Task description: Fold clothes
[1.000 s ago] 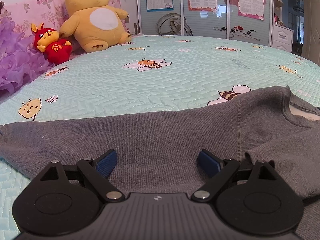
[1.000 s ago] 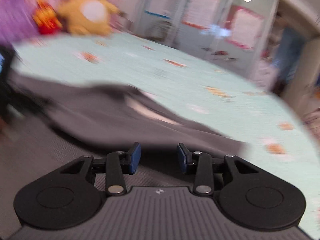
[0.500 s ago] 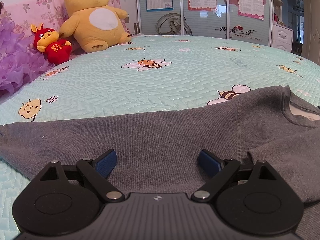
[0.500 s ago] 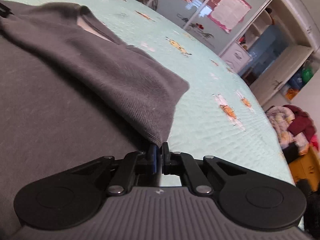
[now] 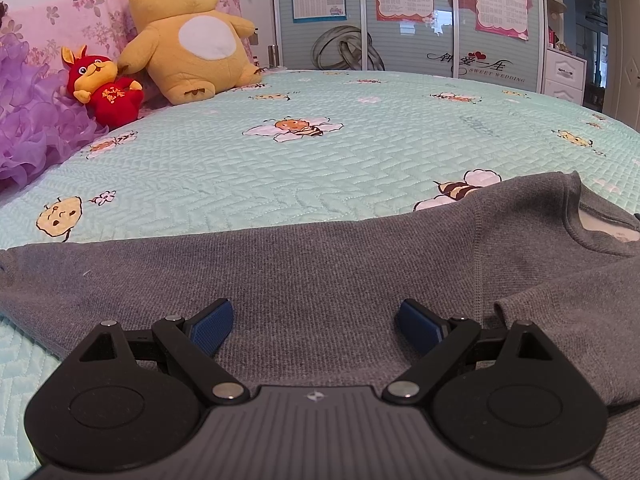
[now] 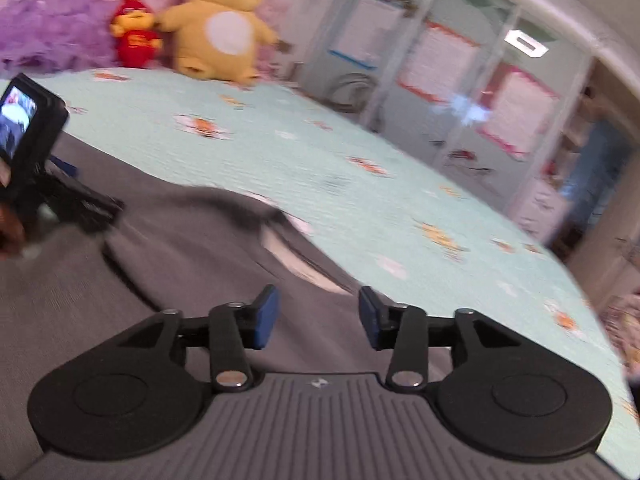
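A grey sweater (image 5: 320, 264) lies spread on the bed (image 5: 280, 168), 1 sleeve laid across its body; left gripper (image 5: 314, 322) and right gripper (image 6: 316, 316) hover over it, fingers apart, empty; soft, limp knit, probably light; pinch a hem or cuff edge.

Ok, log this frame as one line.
stage: sleeve folded in | left gripper: open over grey sweater | right gripper: open, empty

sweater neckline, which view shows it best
The left wrist view: it is sharp, and the grey sweater's ribbed neckline with its pale inside shows at the right edge. The right wrist view shows the neckline more centrally, but motion blur smears it.
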Demonstrator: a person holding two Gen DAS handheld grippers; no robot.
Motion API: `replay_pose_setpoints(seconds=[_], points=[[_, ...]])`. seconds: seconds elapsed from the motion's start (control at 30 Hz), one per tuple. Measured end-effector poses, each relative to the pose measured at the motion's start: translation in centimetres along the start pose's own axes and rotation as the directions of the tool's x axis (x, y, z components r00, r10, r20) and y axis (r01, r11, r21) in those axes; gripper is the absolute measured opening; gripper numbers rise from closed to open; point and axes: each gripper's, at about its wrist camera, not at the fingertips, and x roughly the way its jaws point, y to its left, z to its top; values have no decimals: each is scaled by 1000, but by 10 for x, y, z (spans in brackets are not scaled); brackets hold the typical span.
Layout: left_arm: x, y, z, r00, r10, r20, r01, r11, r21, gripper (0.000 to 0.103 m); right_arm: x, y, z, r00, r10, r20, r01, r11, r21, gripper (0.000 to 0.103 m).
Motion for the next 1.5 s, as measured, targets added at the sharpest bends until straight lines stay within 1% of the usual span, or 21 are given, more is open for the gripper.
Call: replay_pose_setpoints(seconds=[0.1, 0.2, 0.3, 0.37, 0.5, 0.57, 0.63, 0.67, 0.7, 0.77, 0.8, 0.87, 0.97, 1.03, 1.07, 1.1, 1.17, 1.27, 1.37, 1.47, 1.5], points=[[0, 0, 0, 1000, 0, -1, 0, 1000, 0, 94, 39, 8, 22, 989, 146, -22, -146, 989, 7, 59], [0, 0, 0, 1000, 0, -1, 0, 1000, 0, 94, 69, 20, 34, 972, 227, -65, -229, 973, -12, 62], [0, 0, 1, 1000, 0, -1, 0, 1000, 1, 94, 84, 36, 41, 942, 317, -111, -325, 943, -67, 66], [0, 0, 1, 1000, 0, -2, 0, 1000, 0, 94, 95, 42, 46, 916, 365, -165, -387, 913, -129, 70], [0, 0, 1, 1000, 1, -2, -1, 1000, 2, 94, 117, 54, 57, 852, 442, -281, -508, 828, -239, 70], [0, 0, 1, 1000, 1, -2, -1, 1000, 2, 94, 131, 57, 60, 793, 493, -358, -586, 778, -228, 69], [0, 0, 1, 1000, 0, -2, 0, 1000, 1, 94, 140, 55, 64, 752, 531, -391, -627, 760, -174, 62], [0, 0, 1, 1000, 0, -2, 0, 1000, 1, 94, 140, 54, 66, 743, 541, -394, -635, 756, -159, 45], [0, 0, 1, 1000, 1, -2, -1, 1000, 1, 94, 137, 53, 69, 741, 545, -391, -637, 755, -154, 23], [0, 0, 1, 1000, 1, -2, -1, 1000, 2, 94, 132, 49, 72, 751, 543, -376, -633, 755, -173, 9], [0, 0, 1, 1000, 1, -2, -1, 1000, 2, 94, 131, 46, 73, 761, 538, -362, -623, 762, -177, 7], [-1, -1, 1, 1000, 2, -2, -2, 1000, 2, 94, 135, 36, 77, 800, 513, -312, -574, 805, -147, 6], [0, -1, 1, 1000, 2, -2, -2, 1000, 3, 94, 145, 16, 84, 845, 488, -218, -505, 863, -23, 6], [0, -1, 0, 1000, 2, -2, -2, 1000, 3, 94, 154, 16, 76, 844, 494, -208, -493, 868, 58, 12], [0, 0, 0, 1000, 2, -3, -2, 1000, 2, 94, 158, 18, 71, 841, 499, -209, -490, 866, 97, 18], [0, 0, 1, 1000, 0, -3, 0, 1000, 1, 94, 160, 24, 64, 845, 490, -213, -479, 871, 105, 31], [0, 1, 1, 1000, -1, -4, 1, 1000, -1, 94, 151, 31, 56, 884, 434, -175, -424, 901, 90, 38], [0, 0, 1, 1000, -1, -5, 1, 1000, 0, 95, 117, 16, 47, 931, 360, -58, -341, 916, 211, 39], [0, 0, 1, 1000, -1, -4, 1, 1000, -1, 95, 72, 2, 24, 971, 238, 29, -237, 932, 276, 39], [0, 0, 1, 1000, -1, -4, 1, 1000, -1, 95, 41, -14, -9, 991, 133, 31, -135, 924, 359, 38], [0, 1, 1, 1000, -1, -4, 1, 1000, -1, 95, 36, -22, -21, 995, 99, 3, -93, 920, 382, 38]])
